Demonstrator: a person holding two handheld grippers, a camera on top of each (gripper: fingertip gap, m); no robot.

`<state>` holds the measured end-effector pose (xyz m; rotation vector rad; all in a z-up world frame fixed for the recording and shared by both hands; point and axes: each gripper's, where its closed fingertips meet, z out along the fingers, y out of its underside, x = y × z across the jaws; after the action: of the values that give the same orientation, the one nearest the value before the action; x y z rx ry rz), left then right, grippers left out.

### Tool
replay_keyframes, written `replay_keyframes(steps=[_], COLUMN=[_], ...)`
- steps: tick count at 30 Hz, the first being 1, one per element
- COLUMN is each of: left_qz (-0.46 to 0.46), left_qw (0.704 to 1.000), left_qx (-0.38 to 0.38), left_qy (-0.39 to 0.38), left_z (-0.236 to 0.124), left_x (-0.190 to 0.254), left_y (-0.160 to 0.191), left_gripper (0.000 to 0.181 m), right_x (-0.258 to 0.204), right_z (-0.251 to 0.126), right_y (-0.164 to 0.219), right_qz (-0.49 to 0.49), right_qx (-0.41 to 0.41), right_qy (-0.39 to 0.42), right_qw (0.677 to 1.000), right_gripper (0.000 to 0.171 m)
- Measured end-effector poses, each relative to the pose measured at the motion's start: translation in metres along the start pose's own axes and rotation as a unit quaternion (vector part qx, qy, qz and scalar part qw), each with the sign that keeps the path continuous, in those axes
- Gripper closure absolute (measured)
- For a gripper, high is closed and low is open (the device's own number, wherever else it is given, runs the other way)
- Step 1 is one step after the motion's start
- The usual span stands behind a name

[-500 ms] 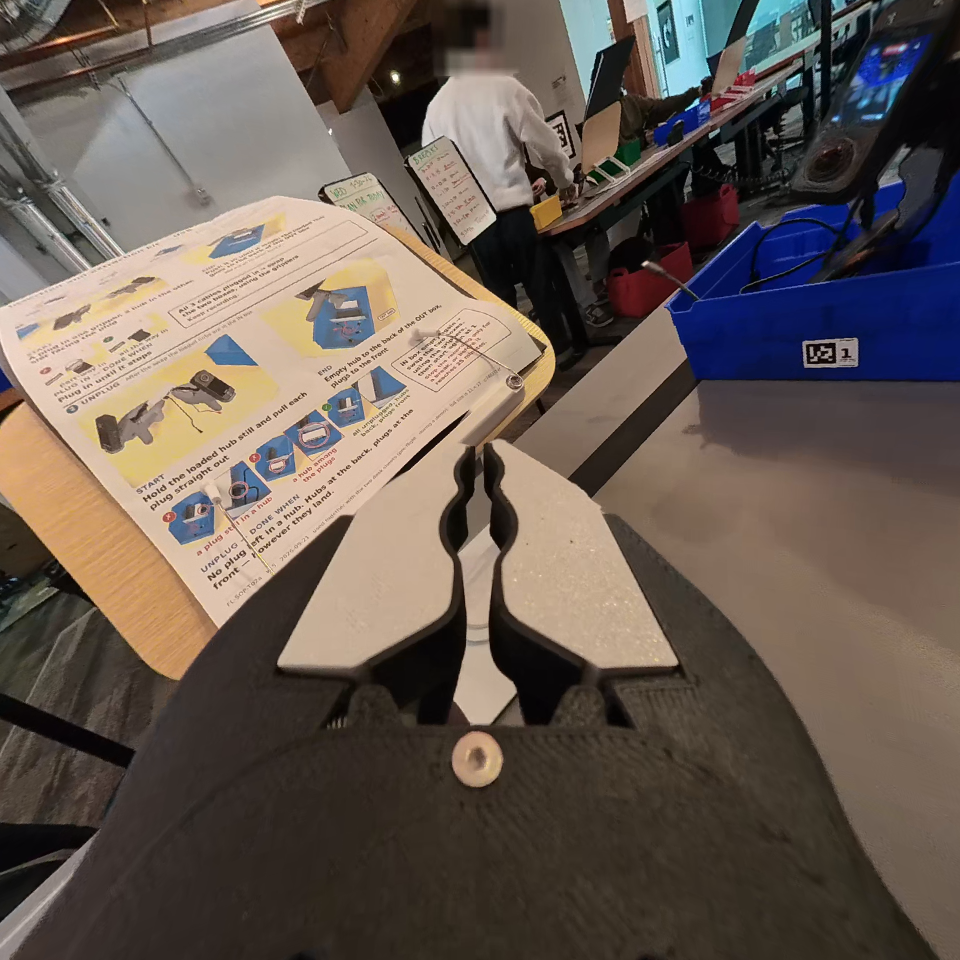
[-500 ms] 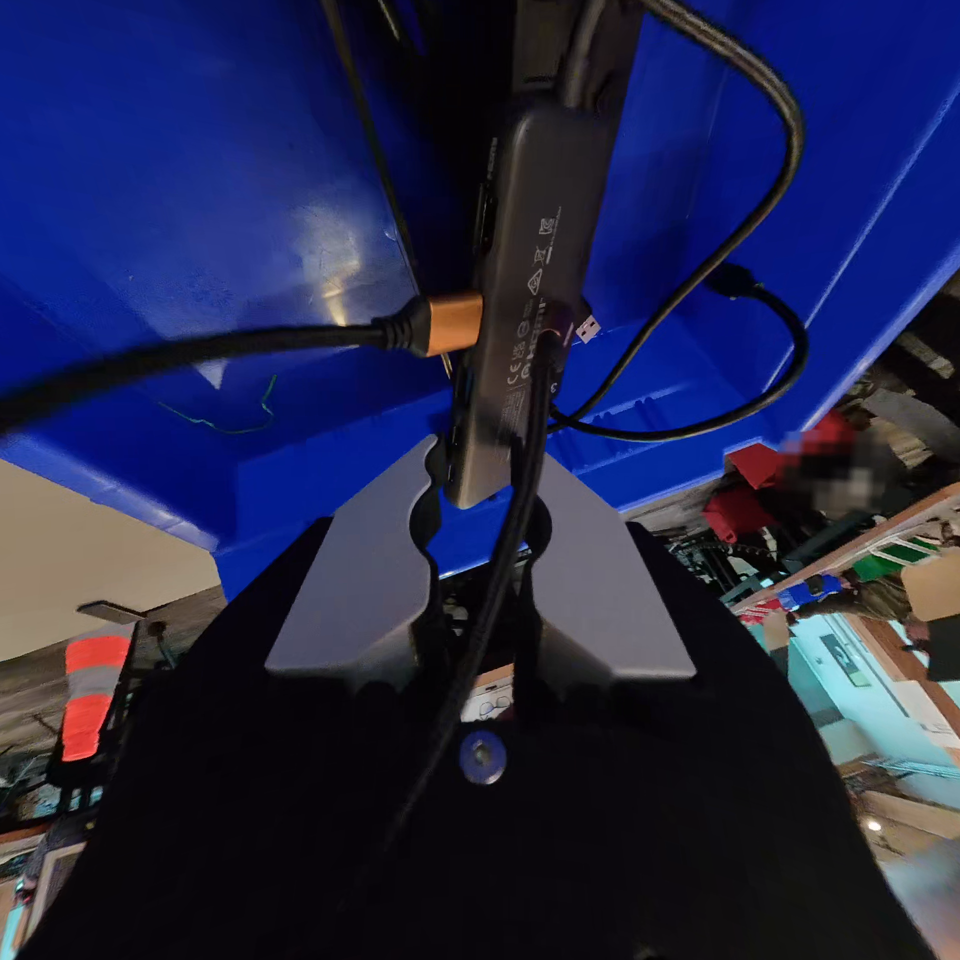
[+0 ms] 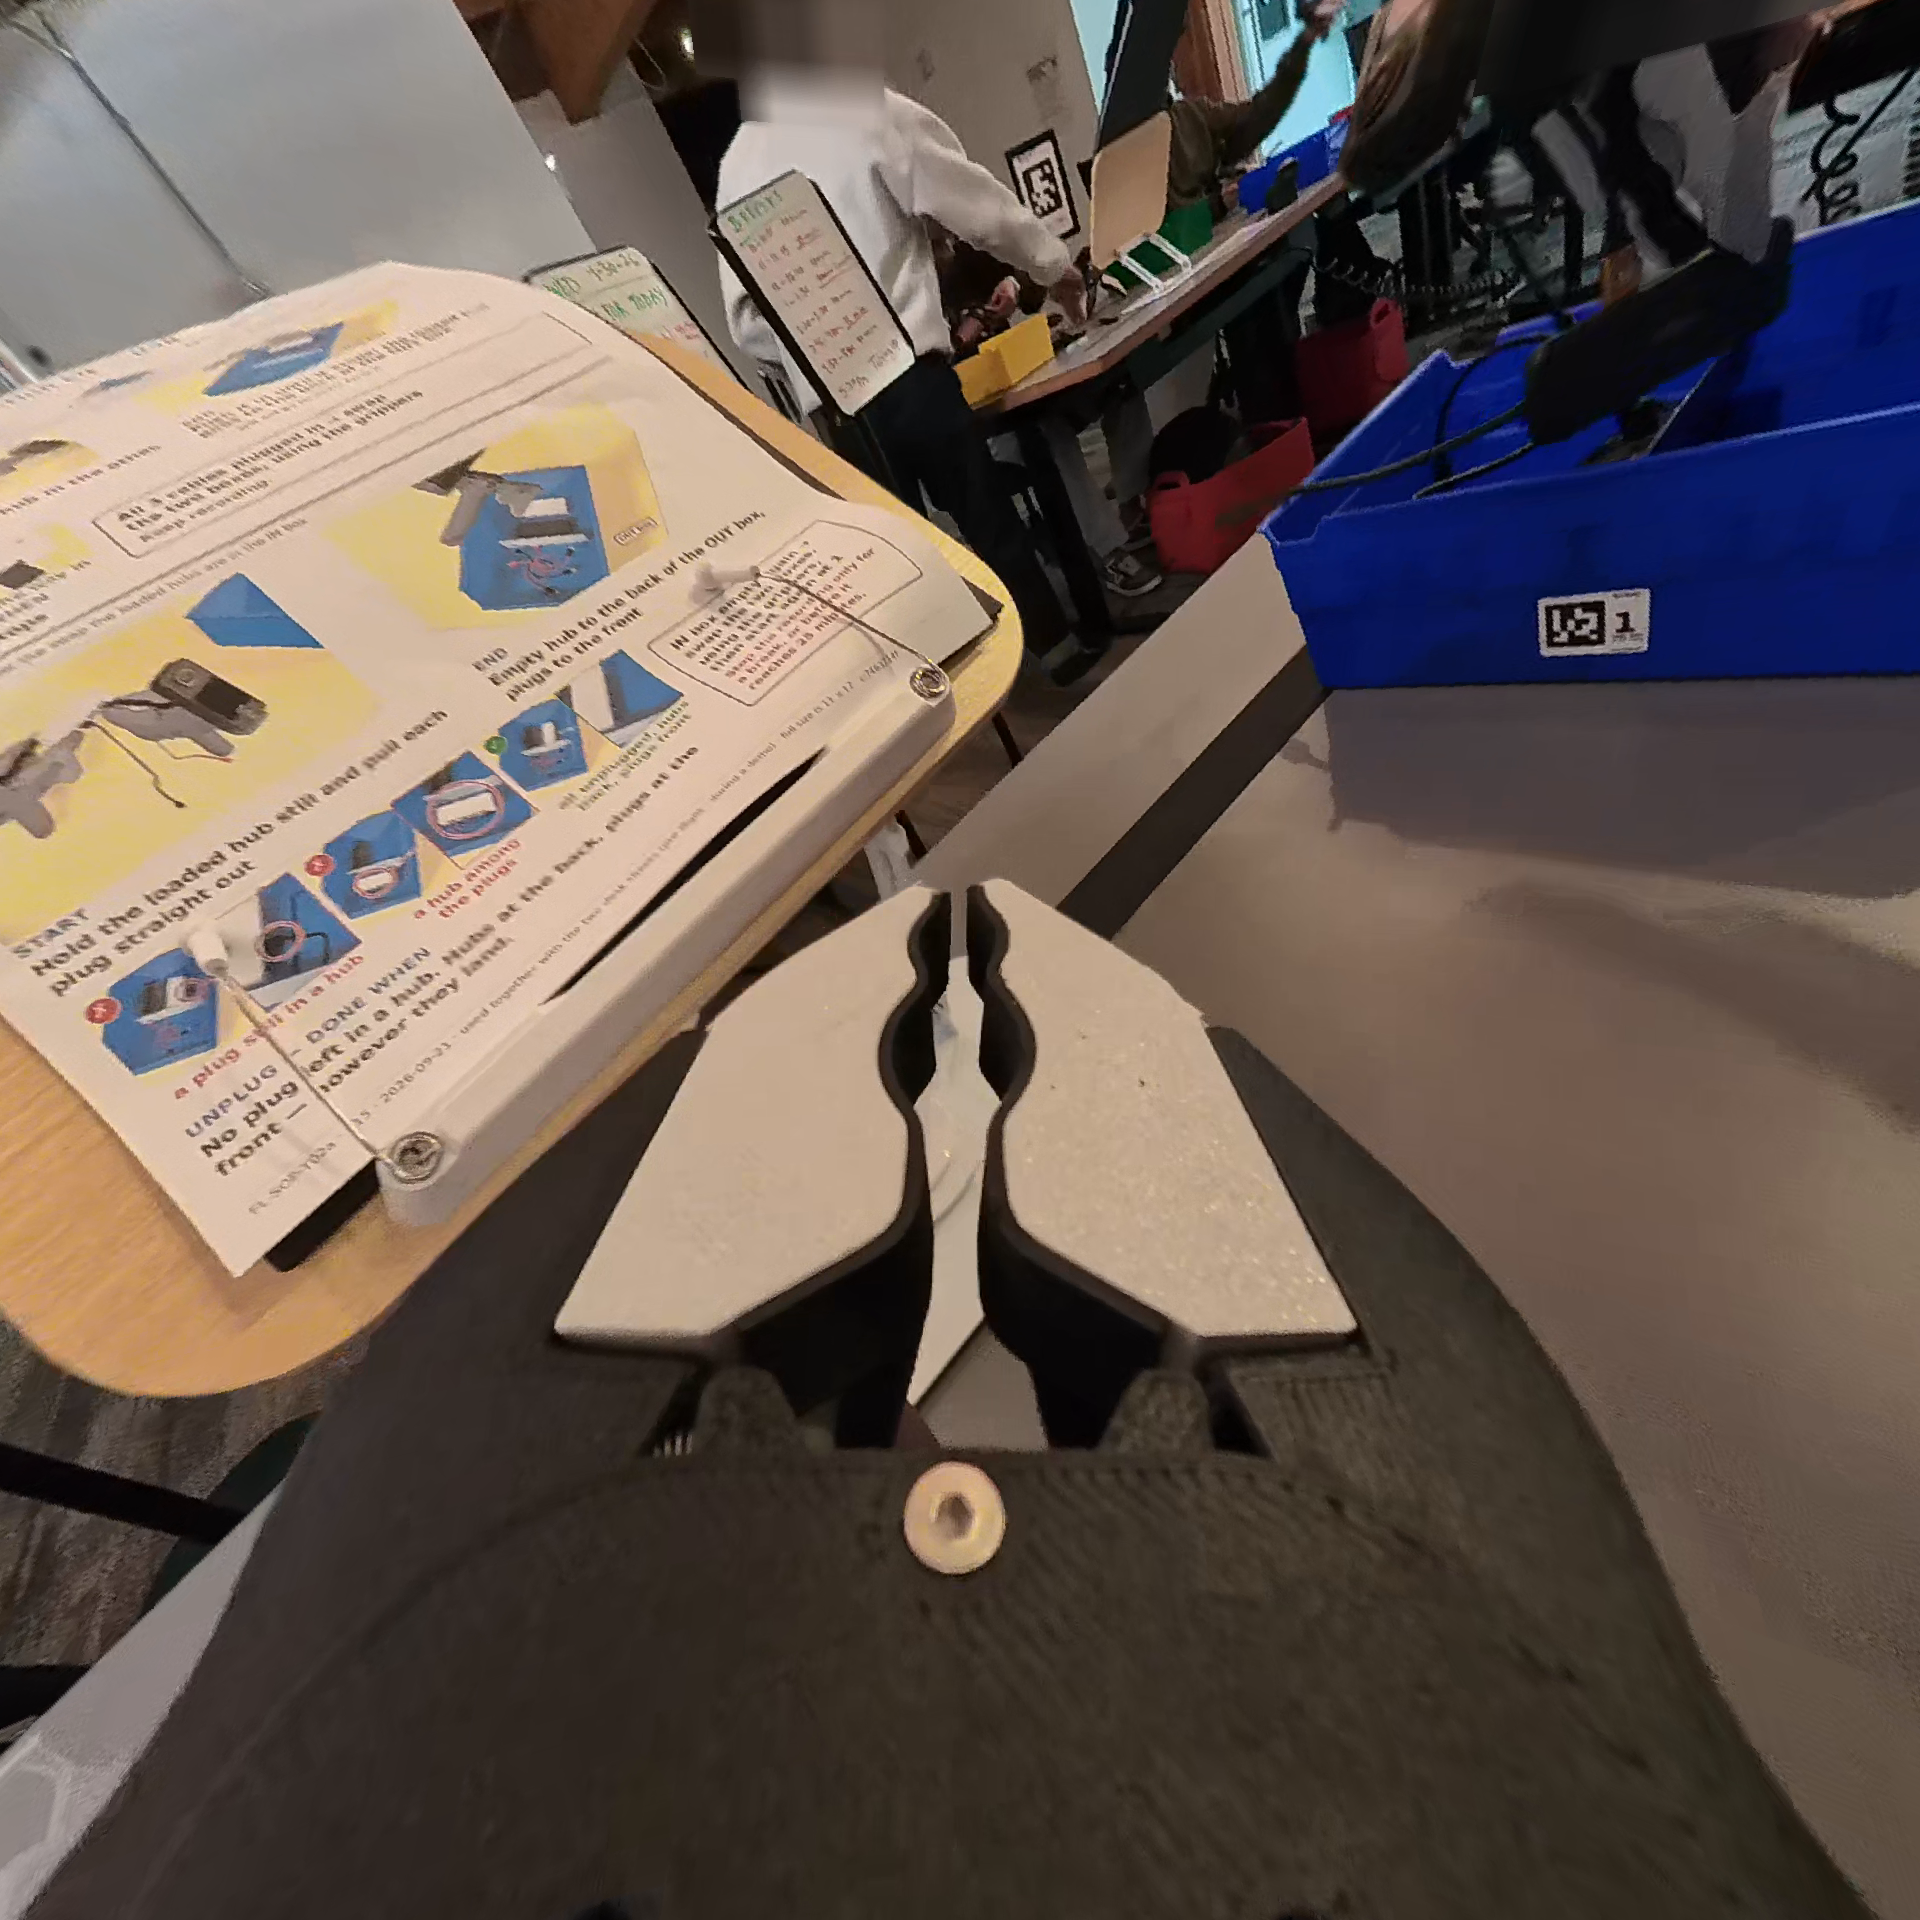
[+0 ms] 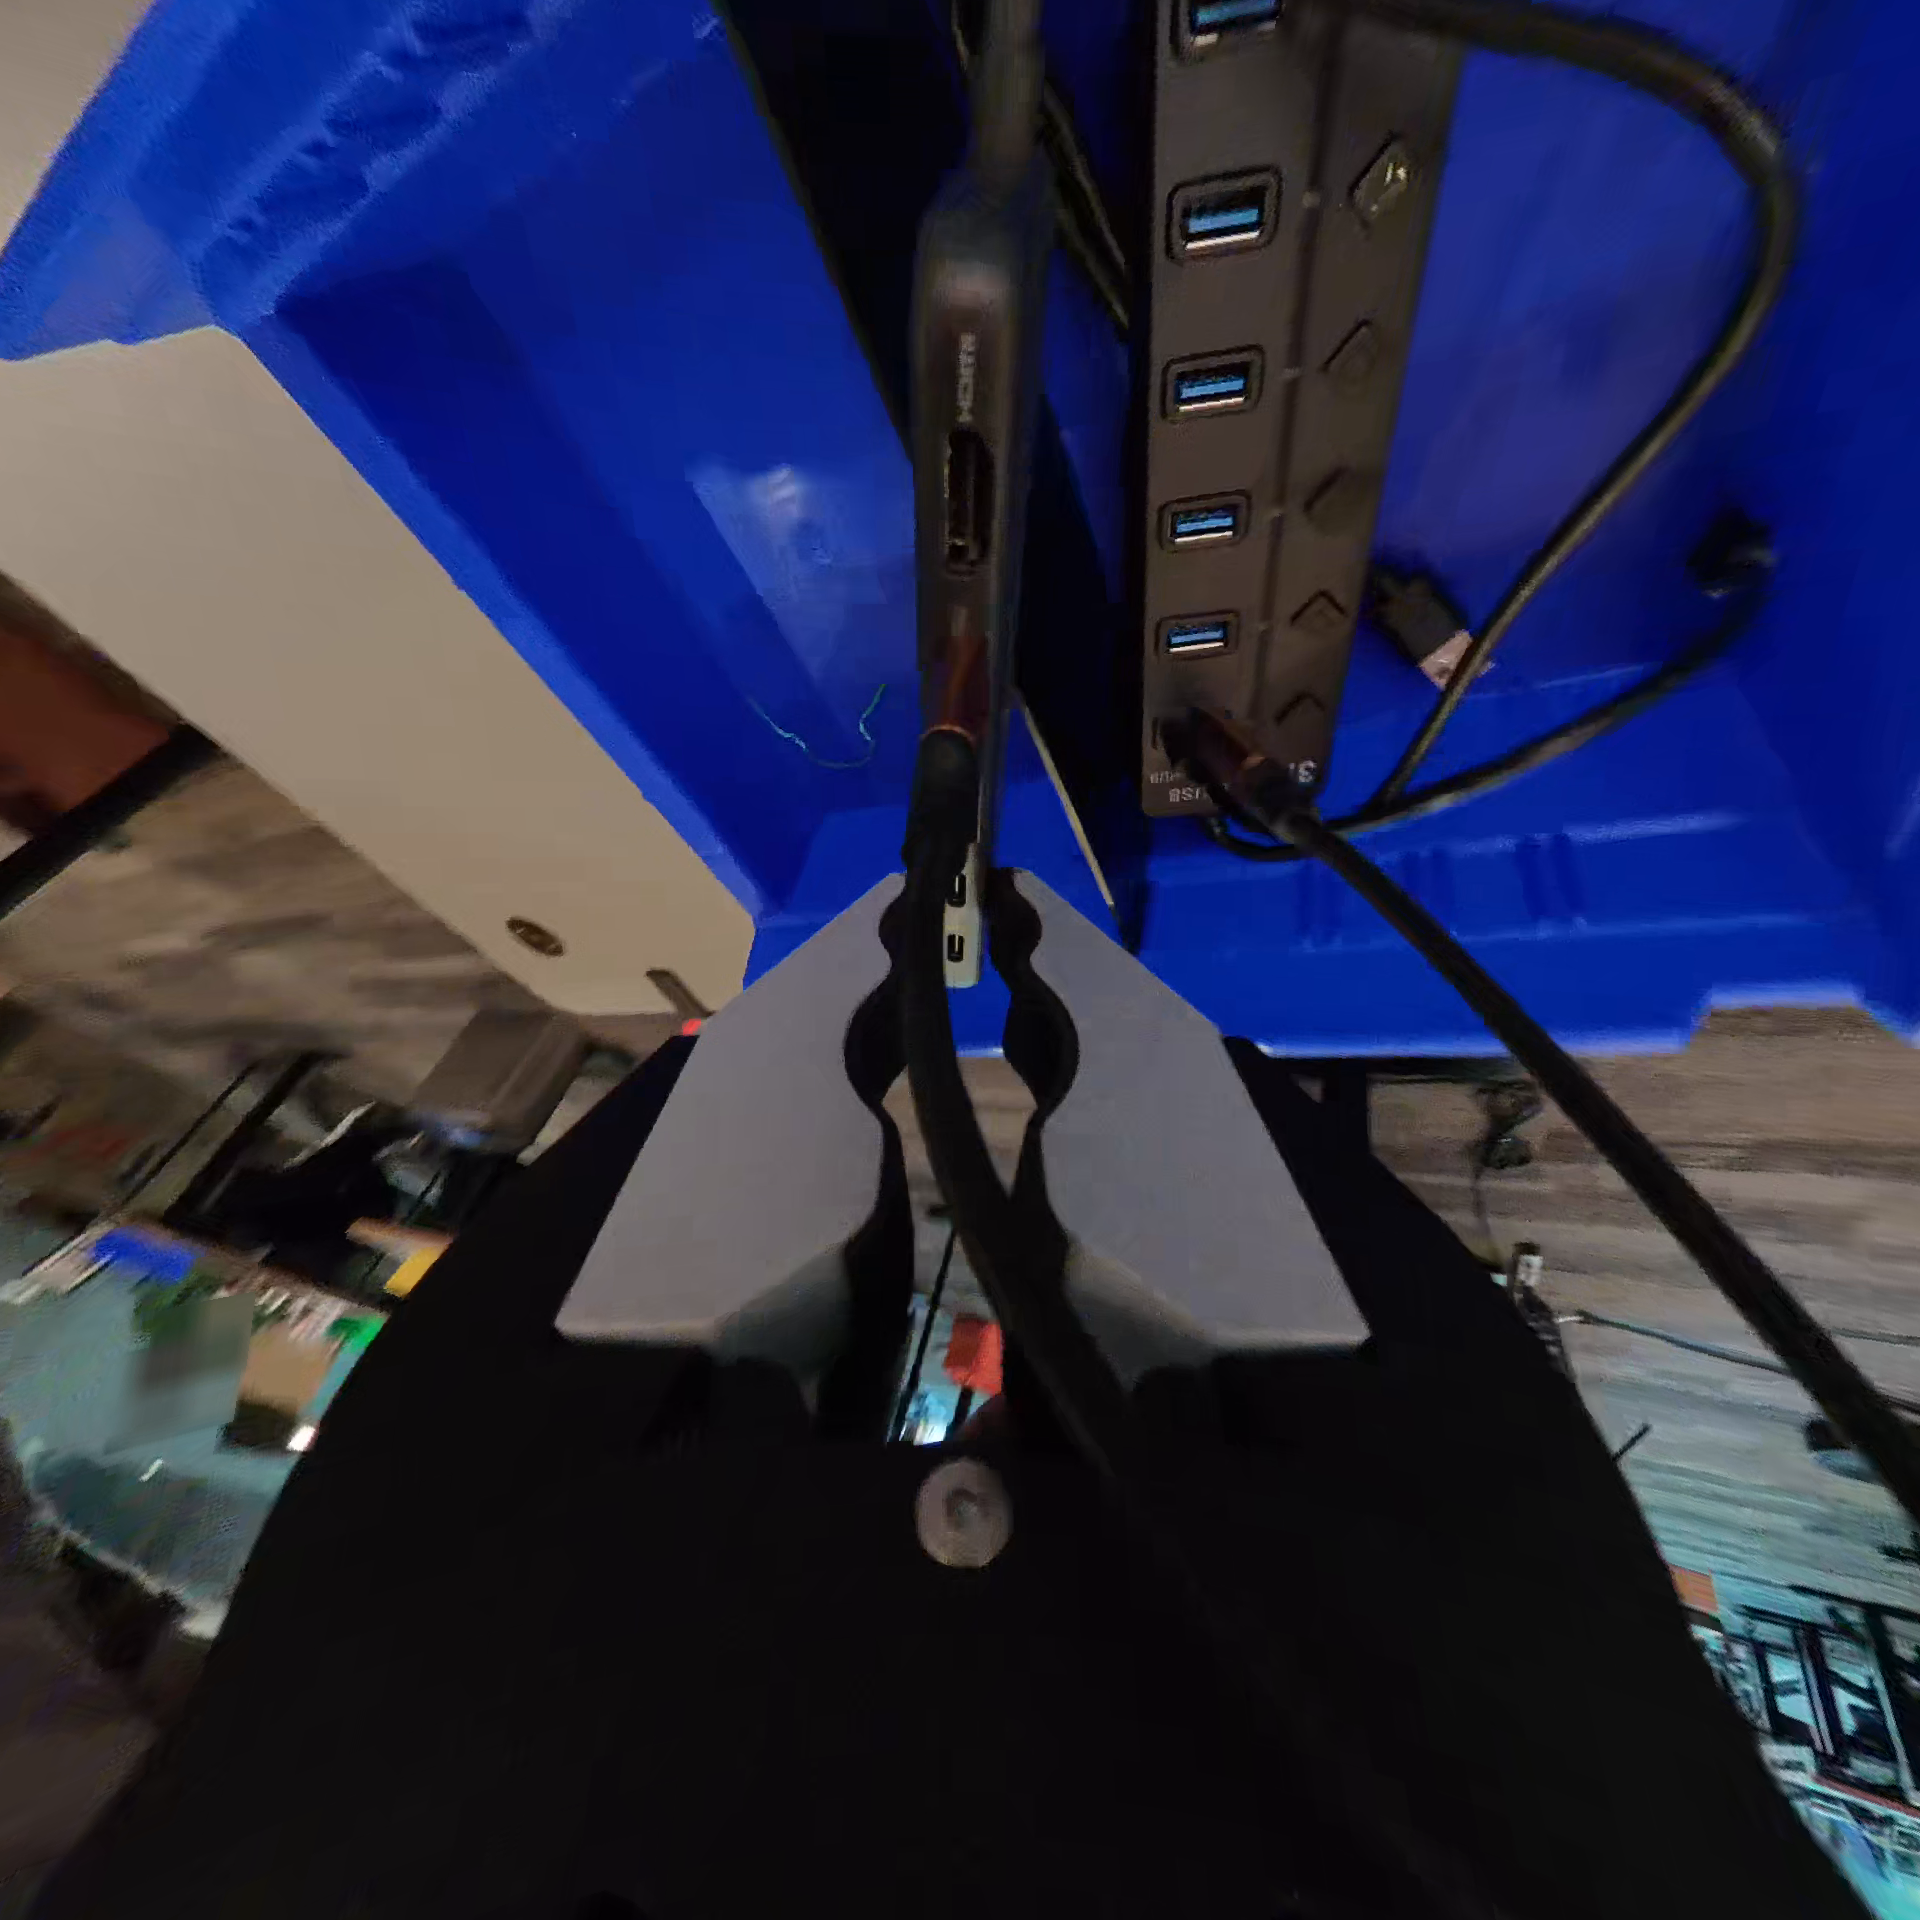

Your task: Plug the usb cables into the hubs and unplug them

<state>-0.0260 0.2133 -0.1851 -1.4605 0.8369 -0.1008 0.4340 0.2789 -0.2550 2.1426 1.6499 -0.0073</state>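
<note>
Gripping the near end of a slim grey hub [image 4: 961, 540], the right tongs [image 4: 961, 935] are closed on it, the hub standing edge-on between the fingers [image 4: 1132, 1122] and reaching away into a blue bin [image 4: 499, 343]. A black cable [image 4: 966, 1143] is plugged into the hub's side just ahead of the fingertips and runs back through the gap between the fingers. Just right of the slim hub, a wider black hub [image 4: 1278, 416] lies along the bin with a row of blue-tongued ports down its face; most ports are free, and a second black cable [image 4: 1558, 1091] is plugged in at its near end and trails off to the lower right. More black cable [image 4: 1704, 312] loops along the bin's right side, with a loose plug [image 4: 1439, 639] lying near the wide hub.

The left tongs [image 3: 961, 904] hover over a grey surface [image 3: 1558, 1143], their jaws drawn nearly together with only a thin slit between them and nothing in it. To their left a printed sheet [image 3: 364, 675] is pinned on a wooden board [image 3: 125, 1278] by a white bar [image 3: 675, 935]. Farther right on the surface stands a blue bin [image 3: 1558, 561] with a marker tag on its side, and the other arm reaches into it, blurred. A person [image 3: 894, 260] in a white top stands at a far bench.
</note>
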Motion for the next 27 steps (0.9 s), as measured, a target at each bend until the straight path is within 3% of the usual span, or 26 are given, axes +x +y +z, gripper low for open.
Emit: replay_keyframes(steps=[7,11,18,19,20,21,27], left_qz=[0.013,0.012,0.017,0.022,0.024,0.023,0.02], left_qw=[0.999,0.998,0.998,0.997,0.997,0.997,0.998], left_qx=[-0.034,-0.045,-0.047,-0.046,-0.046,-0.046,-0.041], left_qy=[0.027,0.04,0.049,0.05,0.051,0.051,0.053], left_z=[0.013,0.017,0.017,0.017,0.017,0.017,0.016], left_x=[0.018,0.026,0.031,0.032,0.032,0.032,0.032], left_y=[0.024,0.034,0.036,0.036,0.035,0.035,0.033], left_gripper=[0.178,0.178,0.178,0.178,0.178,0.178,0.177], right_x=[0.039,0.042,0.05,0.052,0.053,0.056,0.051], right_z=[0.003,0.031,0.054,0.052,0.048,0.043,0.007], right_y=[-0.013,-0.024,-0.036,-0.036,-0.037,-0.037,-0.026], right_qz=[-0.008,-0.023,-0.014,0.003,0.016,0.025,0.046], right_qx=[-0.105,-0.149,-0.104,-0.099,-0.085,-0.07,-0.021], right_qy=[-0.036,-0.068,-0.054,-0.041,-0.027,-0.007,0.051], right_qw=[0.994,0.986,0.993,0.994,0.996,0.997,0.997], right_gripper=[0.161,0.162,0.159,0.149,0.121,0.11,0.09])
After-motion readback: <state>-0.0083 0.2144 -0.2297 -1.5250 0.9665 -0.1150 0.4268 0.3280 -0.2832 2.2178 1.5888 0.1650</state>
